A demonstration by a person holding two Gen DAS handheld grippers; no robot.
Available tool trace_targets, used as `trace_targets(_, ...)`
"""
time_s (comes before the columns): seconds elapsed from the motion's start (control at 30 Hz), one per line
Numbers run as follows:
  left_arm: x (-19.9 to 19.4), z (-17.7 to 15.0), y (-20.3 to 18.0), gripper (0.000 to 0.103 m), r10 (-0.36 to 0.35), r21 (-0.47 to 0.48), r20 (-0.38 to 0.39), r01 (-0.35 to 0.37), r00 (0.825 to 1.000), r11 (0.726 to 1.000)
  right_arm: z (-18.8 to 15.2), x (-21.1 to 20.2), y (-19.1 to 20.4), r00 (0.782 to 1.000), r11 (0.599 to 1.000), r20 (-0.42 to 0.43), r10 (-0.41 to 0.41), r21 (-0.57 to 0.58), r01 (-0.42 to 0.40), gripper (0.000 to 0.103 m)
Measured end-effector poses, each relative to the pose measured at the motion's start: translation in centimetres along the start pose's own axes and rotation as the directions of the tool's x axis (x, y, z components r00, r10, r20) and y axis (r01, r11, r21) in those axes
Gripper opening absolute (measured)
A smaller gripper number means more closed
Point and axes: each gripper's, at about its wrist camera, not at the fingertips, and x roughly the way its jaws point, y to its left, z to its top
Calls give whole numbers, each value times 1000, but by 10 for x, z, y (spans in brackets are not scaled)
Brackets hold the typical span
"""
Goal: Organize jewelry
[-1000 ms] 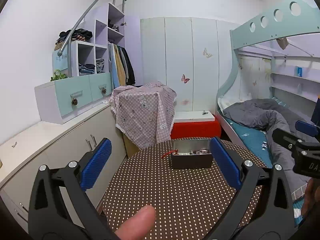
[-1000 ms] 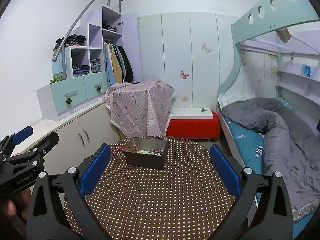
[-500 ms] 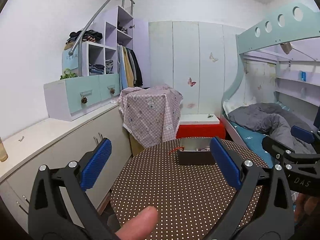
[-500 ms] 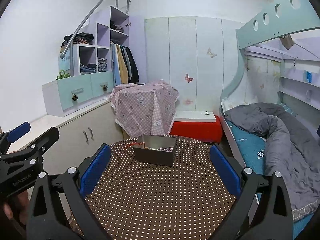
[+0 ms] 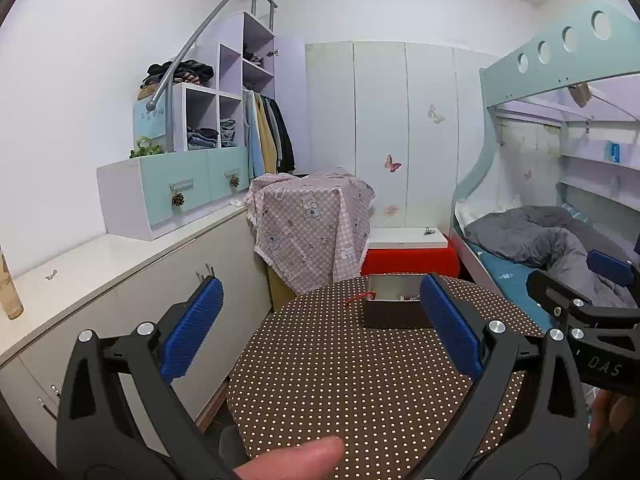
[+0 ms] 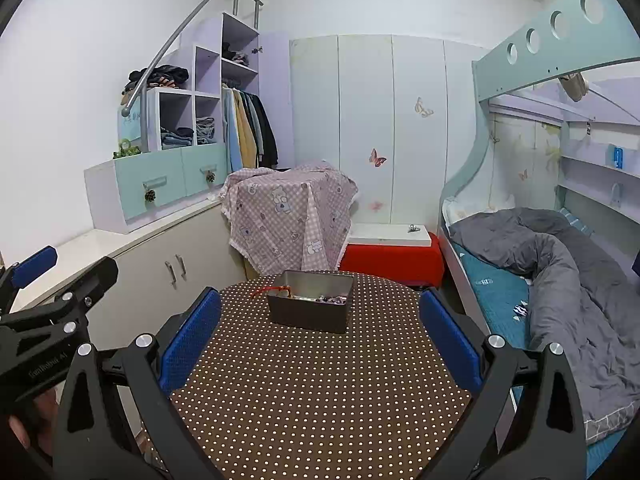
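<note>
A: Where's the metal box [image 6: 310, 306] of jewelry?
B: Centre frame, far side of the dotted table [image 6: 320, 392].
A: Grippers?
B: Left gripper [image 5: 320, 328] and right gripper [image 6: 320, 336] both spread wide, holding nothing.

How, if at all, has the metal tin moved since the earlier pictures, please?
No: the metal tin still sits at the far edge of the dotted table, red cord over its left rim; only the cameras shifted.
</note>
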Motion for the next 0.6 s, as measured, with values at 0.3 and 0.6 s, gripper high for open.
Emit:
trace_targets(0.3, -8, -1, 0, 97, -13, -6, 35, 13, 999, 1000, 0, 1, 1, 1000, 1000, -4, 6, 2, -6, 95)
trace_targets(0.6, -7, 2, -5, 97, -12, 5, 25, 12, 1000, 1000, 0, 1, 2, 1000, 1000, 0, 8, 5, -8, 95)
